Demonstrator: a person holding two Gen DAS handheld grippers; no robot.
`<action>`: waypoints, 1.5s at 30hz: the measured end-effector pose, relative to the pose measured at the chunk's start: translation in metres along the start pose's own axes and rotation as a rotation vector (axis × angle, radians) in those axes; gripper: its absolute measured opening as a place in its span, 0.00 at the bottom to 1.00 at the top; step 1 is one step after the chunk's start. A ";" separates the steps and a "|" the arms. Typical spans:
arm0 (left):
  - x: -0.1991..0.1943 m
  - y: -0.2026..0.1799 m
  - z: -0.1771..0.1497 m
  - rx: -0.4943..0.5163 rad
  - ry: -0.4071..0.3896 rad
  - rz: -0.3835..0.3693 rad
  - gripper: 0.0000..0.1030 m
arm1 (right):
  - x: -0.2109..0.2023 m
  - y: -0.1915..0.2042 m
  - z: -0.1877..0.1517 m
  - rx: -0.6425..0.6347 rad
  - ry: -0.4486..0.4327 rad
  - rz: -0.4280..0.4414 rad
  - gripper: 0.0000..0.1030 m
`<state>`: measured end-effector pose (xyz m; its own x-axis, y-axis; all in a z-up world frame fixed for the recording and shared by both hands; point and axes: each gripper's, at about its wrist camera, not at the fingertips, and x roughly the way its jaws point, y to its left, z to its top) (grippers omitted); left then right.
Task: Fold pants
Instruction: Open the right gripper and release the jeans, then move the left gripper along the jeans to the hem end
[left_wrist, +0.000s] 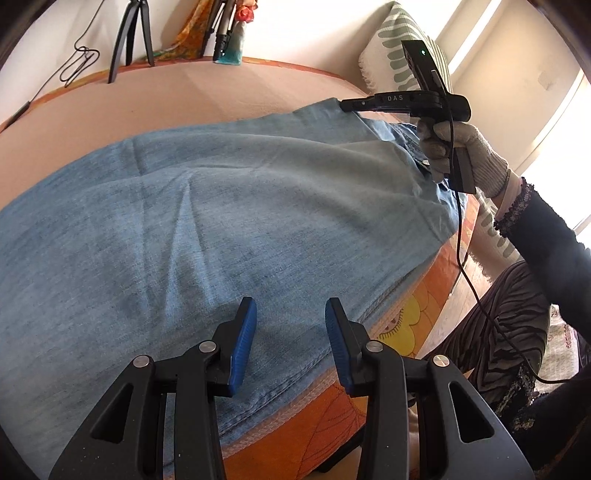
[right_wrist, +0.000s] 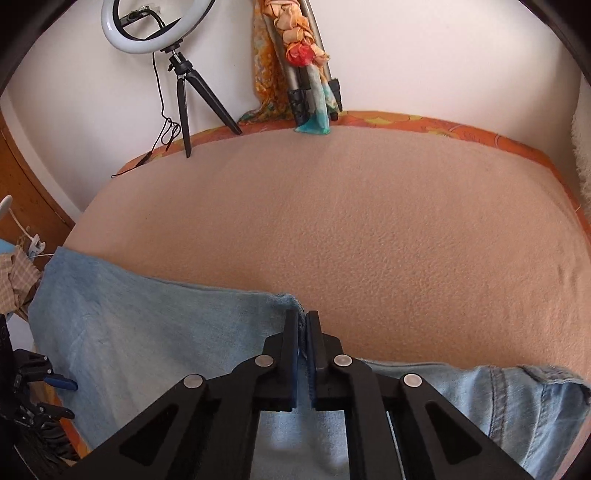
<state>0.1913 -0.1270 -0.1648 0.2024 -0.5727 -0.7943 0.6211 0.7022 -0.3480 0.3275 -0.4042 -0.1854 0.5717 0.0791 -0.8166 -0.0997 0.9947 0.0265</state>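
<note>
Pants of light blue denim are being spread flat across the near part of the peach-covered bed, their long axis running along its near edge; the far edge of the cloth is being pinched by the right gripper, whose jaws are being held shut on a fold of denim; the near hem is lying just under the left gripper, whose blue pads are being kept partly apart with nothing between them; the near hem is judged closer to the left hand; beyond the pants, a ring light is being propped against the wall.
</note>
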 end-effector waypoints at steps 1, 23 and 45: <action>0.000 0.000 0.000 0.000 -0.001 -0.001 0.36 | 0.000 -0.002 0.004 0.002 -0.010 -0.009 0.01; -0.054 0.045 -0.025 -0.105 -0.086 0.102 0.36 | -0.066 0.089 -0.050 -0.210 -0.046 0.123 0.33; -0.060 0.044 -0.057 -0.069 -0.066 0.181 0.36 | -0.033 0.174 -0.133 -0.399 0.173 0.223 0.34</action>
<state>0.1638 -0.0375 -0.1606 0.3568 -0.4596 -0.8133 0.5171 0.8222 -0.2378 0.1827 -0.2430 -0.2304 0.3608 0.2418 -0.9007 -0.5283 0.8489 0.0163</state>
